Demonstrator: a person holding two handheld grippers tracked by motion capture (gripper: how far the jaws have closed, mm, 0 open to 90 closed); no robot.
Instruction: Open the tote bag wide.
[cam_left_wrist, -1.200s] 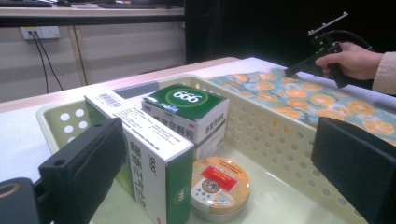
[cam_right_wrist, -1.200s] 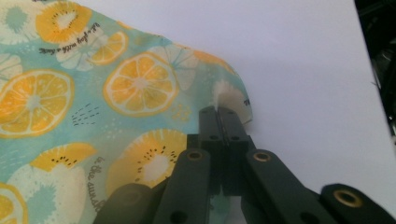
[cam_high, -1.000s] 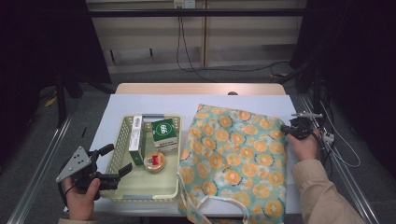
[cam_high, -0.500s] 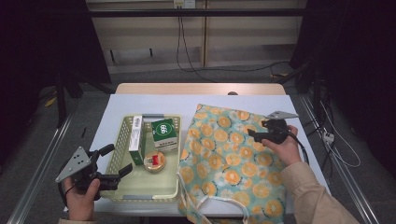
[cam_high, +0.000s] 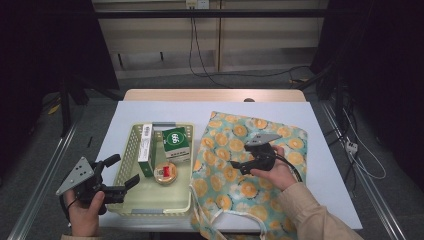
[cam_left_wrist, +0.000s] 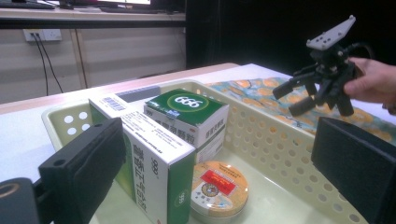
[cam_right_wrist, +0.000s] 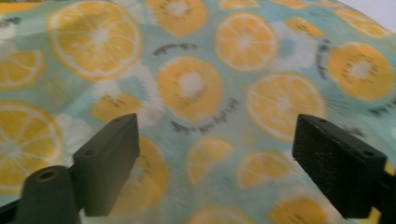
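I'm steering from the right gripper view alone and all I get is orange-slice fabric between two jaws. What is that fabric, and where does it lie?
Observer: It is a cloth bag printed with orange slices, lying flat on the white table; the right hand-held gripper hangs over its middle, jaws apart, nothing between them.
Operator: Anything beside the bag?
Observer: A pale green basket sits to its left, holding a tall white-and-green box, a green box marked 666 and a round tin.
Operator: And the other hand?
Observer: The left hand-held gripper waits open at the basket's near left corner.
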